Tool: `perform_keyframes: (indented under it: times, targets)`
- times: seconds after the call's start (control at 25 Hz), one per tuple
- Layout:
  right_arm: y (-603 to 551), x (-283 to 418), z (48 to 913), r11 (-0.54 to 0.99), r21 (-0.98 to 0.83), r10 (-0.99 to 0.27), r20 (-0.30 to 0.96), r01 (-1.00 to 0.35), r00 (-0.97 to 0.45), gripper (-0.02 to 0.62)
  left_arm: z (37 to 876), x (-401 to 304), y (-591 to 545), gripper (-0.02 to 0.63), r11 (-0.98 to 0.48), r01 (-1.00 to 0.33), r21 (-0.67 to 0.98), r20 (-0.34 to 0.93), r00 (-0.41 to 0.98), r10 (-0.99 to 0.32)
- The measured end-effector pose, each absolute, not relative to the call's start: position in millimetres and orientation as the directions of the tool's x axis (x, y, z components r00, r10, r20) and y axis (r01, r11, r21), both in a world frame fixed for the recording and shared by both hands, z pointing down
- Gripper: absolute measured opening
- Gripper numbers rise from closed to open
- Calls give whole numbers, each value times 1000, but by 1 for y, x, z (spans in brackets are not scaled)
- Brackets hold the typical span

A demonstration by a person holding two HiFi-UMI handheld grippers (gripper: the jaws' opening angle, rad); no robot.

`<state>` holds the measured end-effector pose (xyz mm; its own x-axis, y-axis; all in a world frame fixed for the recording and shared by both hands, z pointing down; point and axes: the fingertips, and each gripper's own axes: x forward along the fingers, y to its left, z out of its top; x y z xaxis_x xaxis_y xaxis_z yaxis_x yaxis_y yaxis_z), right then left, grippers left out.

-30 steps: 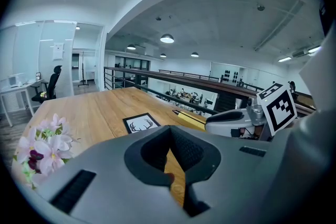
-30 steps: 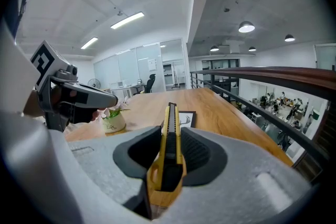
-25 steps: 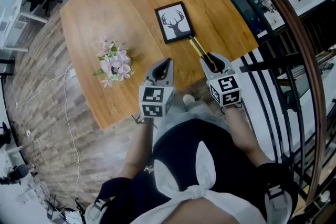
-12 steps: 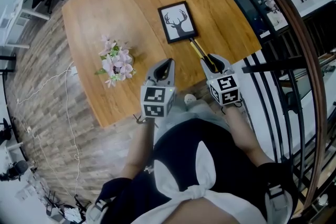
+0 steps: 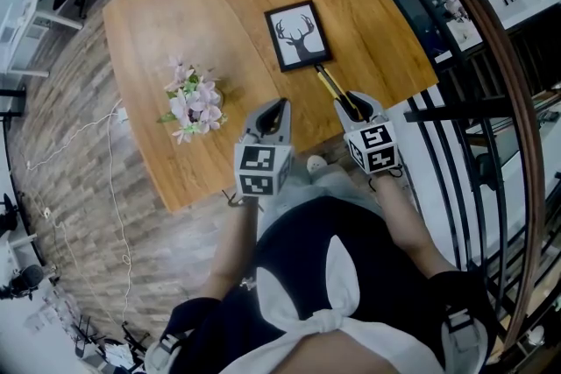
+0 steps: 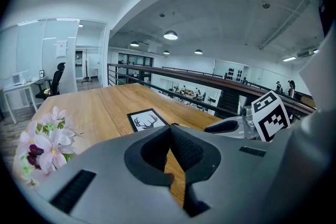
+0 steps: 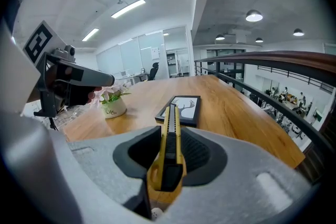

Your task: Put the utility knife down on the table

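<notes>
A yellow and black utility knife [image 5: 332, 86] sticks out forward from my right gripper [image 5: 354, 103], which is shut on its handle. Seen from the right gripper view, the knife [image 7: 171, 118] lies lengthwise between the pads of the right gripper [image 7: 171, 139] and points at a framed deer picture [image 7: 184, 107]. The knife hangs low over the wooden table [image 5: 202, 4] near its front right edge; I cannot tell whether its tip touches. My left gripper [image 5: 278, 109] hovers beside it over the table's front edge. Its jaws [image 6: 171, 128] are shut, with nothing between them.
The deer picture [image 5: 298, 36] lies just beyond the knife's tip. A small pot of pink flowers [image 5: 193, 111] stands to the left of the left gripper. A dark curved railing [image 5: 456, 127] runs close along the table's right side.
The right gripper has sunk a little toward the table with the knife still in it. The left gripper has kept its place.
</notes>
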<state>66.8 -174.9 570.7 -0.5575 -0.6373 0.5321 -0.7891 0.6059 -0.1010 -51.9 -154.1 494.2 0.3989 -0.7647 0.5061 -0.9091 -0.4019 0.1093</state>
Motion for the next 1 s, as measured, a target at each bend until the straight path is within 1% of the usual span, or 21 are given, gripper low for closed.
perform_keyframes:
  times: [0.48,1.0]
  targets:
    - [-177,62,592,622,-104,-603,569,-776,-560,114,500,-52,-153,15,-401,-909,117,525,399,-752]
    - [-179,59,629,649,-92,-545,637,-755,-545,114,506,-55,-153,15,-394,-912,115,544,389,-744]
